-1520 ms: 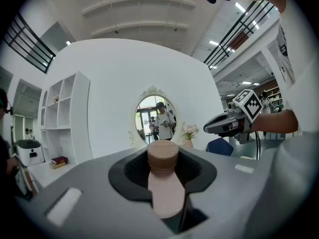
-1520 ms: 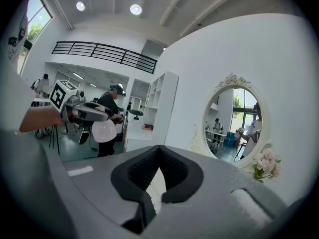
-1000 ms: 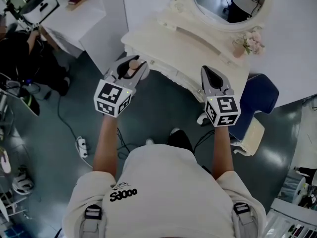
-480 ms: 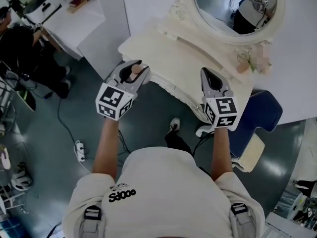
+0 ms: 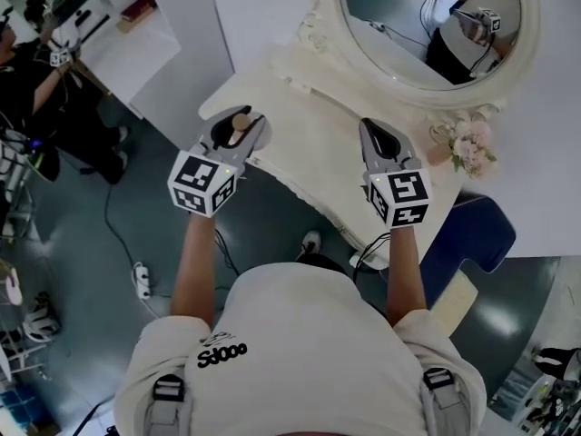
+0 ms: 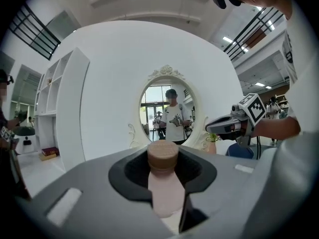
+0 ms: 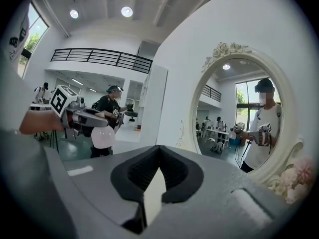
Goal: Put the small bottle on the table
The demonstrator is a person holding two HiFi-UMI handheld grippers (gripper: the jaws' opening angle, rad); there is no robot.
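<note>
My left gripper [image 5: 237, 120] is shut on the small bottle [image 5: 241, 124], which has a pale pink body and a tan round cap. In the left gripper view the bottle [image 6: 163, 190] stands upright between the dark pads. It hangs above the front left part of the cream dressing table [image 5: 309, 107]. My right gripper [image 5: 371, 129] hovers over the table's front edge to the right, jaws together and empty. In the right gripper view the right gripper [image 7: 159, 151] shows nothing between its pads, and the left gripper with the bottle [image 7: 103, 137] appears at the left.
An oval mirror [image 5: 427, 25] in a cream carved frame stands at the back of the table. A small vase of pink flowers [image 5: 470, 143] sits at the table's right. A blue chair [image 5: 477, 230] stands to the right. White shelving [image 5: 136, 25] and another person [image 5: 36, 71] are at the far left.
Both grippers have come closer to the dressing table and now hang over its front edge. The bottle stays held in the left gripper; the right jaws stay together.
</note>
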